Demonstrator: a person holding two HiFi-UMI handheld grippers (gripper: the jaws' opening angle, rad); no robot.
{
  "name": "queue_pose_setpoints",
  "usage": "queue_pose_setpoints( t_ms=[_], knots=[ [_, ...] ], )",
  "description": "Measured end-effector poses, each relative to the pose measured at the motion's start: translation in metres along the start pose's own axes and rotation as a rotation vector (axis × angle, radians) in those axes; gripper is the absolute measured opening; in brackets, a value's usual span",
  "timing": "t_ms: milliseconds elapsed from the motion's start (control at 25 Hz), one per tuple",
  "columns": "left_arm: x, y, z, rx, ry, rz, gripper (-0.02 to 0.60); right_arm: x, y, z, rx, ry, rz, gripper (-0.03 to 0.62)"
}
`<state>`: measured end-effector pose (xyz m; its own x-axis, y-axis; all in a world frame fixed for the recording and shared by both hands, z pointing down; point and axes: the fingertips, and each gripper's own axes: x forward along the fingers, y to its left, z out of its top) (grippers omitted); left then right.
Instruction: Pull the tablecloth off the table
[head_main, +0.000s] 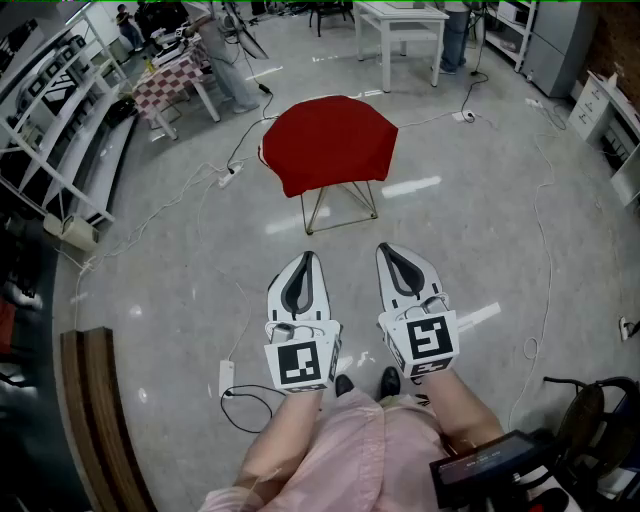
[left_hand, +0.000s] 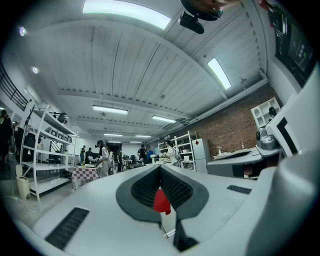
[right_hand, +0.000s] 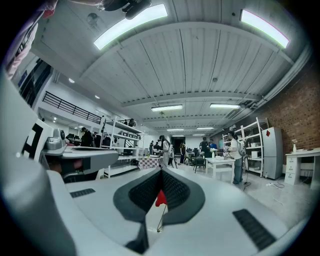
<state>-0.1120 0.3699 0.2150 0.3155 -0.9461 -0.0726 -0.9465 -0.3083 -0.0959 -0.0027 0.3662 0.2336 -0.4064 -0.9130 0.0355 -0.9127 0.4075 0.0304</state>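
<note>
1. Two grippers, the left gripper (head_main: 306, 262) and the right gripper (head_main: 388, 255), were held level and side by side on the near side of the table (head_main: 306, 218), well short of it. Both sets of jaws were clenched together with nothing in them. Each gripper view showed only a distant sliver of red past the closed tips.
2. One red tablecloth (head_main: 330, 140) covered the whole top of that small wire-legged table. Its hem hung a little below the top on every side that showed, and nothing stood on it.
3. Judged from its drape, the cloth would be soft, light and limp. It would bunch and fold in a grip rather than keep its shape, and it should slide off the top easily. It did not look fragile.
4. The table looked light on its thin legs, so a sharp tug might drag or tip it along with the cloth.
5. The best hold seemed to be the free hem on the table's near side, one pinch towards each near corner, where the fabric hung clear of the top. The jaws would have to be opened first.
6. The task looked unstarted, with the cloth untouched. A white cable (head_main: 240, 150) ran across the floor at the table's far left.
</note>
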Motion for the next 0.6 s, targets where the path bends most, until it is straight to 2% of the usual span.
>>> queue_pose_setpoints(
  t_ms=[360,600],
  knots=[
    [-0.005,0.003,-0.005,0.007,0.008,0.014,0.025,-0.003,-0.002,-0.002,0.001,0.000,0.001,0.017],
    [-0.010,0.020,-0.003,0.014,0.008,0.057,0.026,-0.004,-0.008,-0.003,0.016,-0.008,0.008,0.018]
  ],
)
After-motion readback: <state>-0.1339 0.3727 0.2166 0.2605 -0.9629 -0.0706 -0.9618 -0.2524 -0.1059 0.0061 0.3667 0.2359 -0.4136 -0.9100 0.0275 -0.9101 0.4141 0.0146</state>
